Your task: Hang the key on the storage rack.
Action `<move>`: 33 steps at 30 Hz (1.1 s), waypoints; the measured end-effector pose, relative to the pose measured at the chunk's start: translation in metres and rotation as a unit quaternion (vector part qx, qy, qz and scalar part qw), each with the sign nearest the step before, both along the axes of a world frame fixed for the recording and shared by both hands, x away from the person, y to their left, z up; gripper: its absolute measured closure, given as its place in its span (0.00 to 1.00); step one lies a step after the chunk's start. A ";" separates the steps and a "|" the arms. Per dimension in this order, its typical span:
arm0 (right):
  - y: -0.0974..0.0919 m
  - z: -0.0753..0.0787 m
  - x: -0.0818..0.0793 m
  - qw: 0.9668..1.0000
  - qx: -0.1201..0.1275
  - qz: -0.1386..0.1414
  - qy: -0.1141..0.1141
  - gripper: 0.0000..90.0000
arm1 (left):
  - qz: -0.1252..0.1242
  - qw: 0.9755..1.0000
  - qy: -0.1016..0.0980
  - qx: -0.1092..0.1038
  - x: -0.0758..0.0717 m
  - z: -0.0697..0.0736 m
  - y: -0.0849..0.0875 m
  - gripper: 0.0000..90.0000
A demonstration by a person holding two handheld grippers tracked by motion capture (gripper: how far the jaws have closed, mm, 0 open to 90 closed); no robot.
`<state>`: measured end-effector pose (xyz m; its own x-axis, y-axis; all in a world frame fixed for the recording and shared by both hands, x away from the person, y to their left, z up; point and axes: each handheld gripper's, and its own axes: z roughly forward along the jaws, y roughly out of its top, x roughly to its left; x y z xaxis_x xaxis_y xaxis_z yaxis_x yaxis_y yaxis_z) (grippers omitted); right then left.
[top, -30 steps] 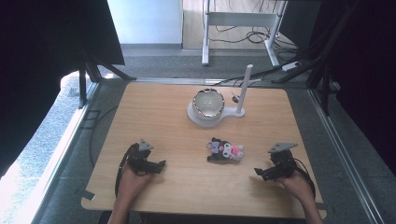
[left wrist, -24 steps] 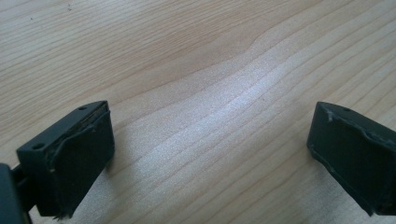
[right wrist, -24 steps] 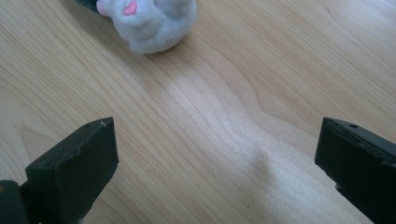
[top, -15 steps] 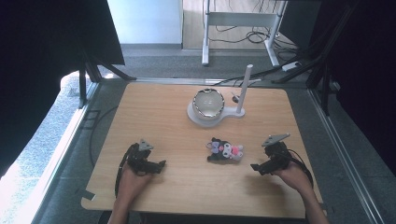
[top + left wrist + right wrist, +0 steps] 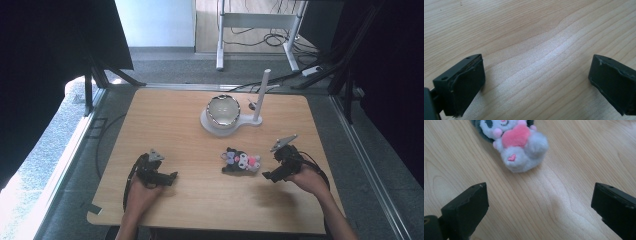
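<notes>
Treat the plush toy (image 5: pixel 515 145) as light and soft: it will squash under the pads and spring back, and its fuzzy pile should give a decent grip rather than slip. Nothing about it looks fragile, but a shallow pinch on loose fur would likely let it sag or drop. Take it across the round grey-white body just below the pink heart, where it is thickest, and let the pads sink in a little.

The toy is a small character doll with a pale face, a dark hood or ears, pink cheeks, a pink heart held on its chest and a tiny pink heart stitched on one foot. It lies on its back on the wooden worktop (image 5: pixel 165 125).

In the high view it sits right of centre, in the lower half of the frame (image 5: pixel 240 162), in front of the bowl on its white stand (image 5: pixel 223 112).

Your right tongs (image 5: pixel 272 174) hover just beside it, spread wide and holding nothing; in the right gripper view the toy lies at upper centre, beyond the open jaws.

Your left tongs (image 5: pixel 169 178) rest at lower left, well apart from the toy, likewise wide open and empty over bare wood.
</notes>
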<state>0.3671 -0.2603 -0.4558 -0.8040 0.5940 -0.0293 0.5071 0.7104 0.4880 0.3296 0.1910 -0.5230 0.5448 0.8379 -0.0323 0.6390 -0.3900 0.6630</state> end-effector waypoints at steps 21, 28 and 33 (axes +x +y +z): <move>0.053 0.002 0.026 0.992 -0.090 0.086 0.023 0.10 | 0.000 1.000 0.000 0.000 0.000 0.000 0.000 0.01; 0.082 -0.003 0.036 0.982 -0.130 0.132 0.038 0.13 | 0.000 1.000 0.000 0.000 0.000 0.000 0.000 0.01; 0.094 -0.007 0.040 0.976 -0.149 0.153 0.044 0.15 | 0.000 1.000 0.000 0.000 0.000 0.000 0.000 0.01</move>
<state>0.4075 -0.1661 -0.4633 -0.9498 0.3008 -0.0866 0.2790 0.9390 0.2013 0.3296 0.1910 -0.5230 0.5448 0.8379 -0.0329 0.6391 -0.3896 0.6631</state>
